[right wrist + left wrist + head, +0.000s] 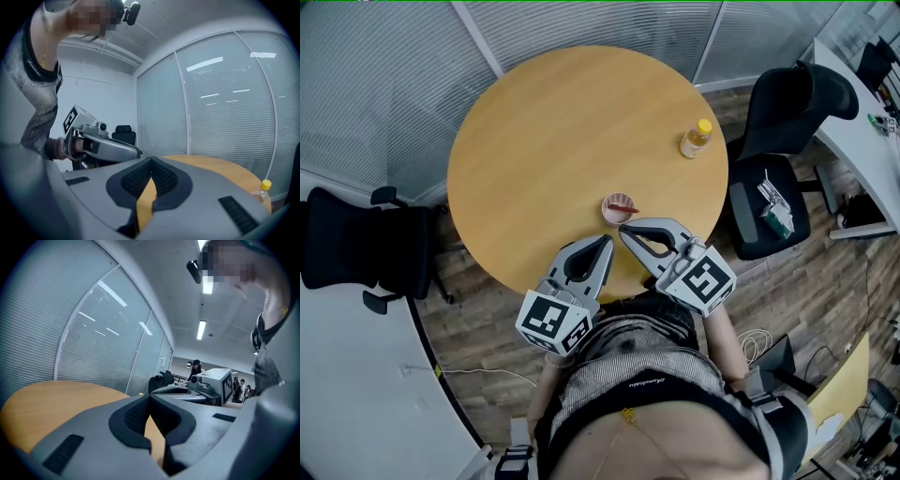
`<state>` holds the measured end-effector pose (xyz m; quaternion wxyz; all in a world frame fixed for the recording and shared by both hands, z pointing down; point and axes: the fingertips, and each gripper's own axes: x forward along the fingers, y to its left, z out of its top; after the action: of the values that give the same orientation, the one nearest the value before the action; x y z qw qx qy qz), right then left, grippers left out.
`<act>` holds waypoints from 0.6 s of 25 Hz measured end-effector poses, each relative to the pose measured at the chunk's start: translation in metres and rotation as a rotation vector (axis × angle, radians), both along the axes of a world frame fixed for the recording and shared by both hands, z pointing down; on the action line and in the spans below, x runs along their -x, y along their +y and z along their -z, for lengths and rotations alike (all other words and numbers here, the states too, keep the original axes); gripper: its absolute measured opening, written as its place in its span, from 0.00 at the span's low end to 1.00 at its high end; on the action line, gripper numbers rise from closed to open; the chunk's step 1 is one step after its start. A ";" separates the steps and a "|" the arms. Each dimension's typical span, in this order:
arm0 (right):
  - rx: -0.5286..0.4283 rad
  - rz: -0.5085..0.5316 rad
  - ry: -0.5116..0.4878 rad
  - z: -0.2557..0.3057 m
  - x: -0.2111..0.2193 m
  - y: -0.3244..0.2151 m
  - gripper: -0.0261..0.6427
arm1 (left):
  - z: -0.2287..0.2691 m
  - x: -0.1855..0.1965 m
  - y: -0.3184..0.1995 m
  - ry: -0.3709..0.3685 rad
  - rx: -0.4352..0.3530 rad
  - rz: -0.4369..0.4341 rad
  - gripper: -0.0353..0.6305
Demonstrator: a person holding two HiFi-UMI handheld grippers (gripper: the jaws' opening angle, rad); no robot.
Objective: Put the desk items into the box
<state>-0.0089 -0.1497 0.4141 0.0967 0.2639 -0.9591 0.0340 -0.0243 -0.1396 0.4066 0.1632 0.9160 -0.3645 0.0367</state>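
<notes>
A round wooden table (553,141) fills the head view. Near its front edge sits a small pink cup (619,209) with something red in it. A small bottle (696,139) with a yellow cap stands at the table's right side, and shows again in the right gripper view as the bottle (263,192) at the far right. My left gripper (607,240) is shut and empty over the table's near edge. My right gripper (623,231) is shut and empty, its tips just below the pink cup. No box is in view.
A black office chair (783,150) with papers on its seat stands to the right of the table. Another black chair (366,248) stands at the left. A white desk (862,122) runs along the right. Glass walls with blinds lie behind the table. People stand far off in the left gripper view.
</notes>
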 end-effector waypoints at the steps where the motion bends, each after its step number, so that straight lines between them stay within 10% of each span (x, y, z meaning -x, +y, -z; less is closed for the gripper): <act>1: -0.003 0.003 0.001 0.000 0.000 0.000 0.07 | 0.000 0.000 0.000 0.000 -0.001 -0.001 0.08; 15: 0.020 -0.007 0.022 -0.004 -0.002 -0.002 0.07 | -0.002 0.005 0.000 -0.004 0.006 0.004 0.08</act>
<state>-0.0072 -0.1520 0.4181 0.1098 0.2666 -0.9566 0.0412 -0.0288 -0.1399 0.4086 0.1650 0.9148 -0.3666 0.0394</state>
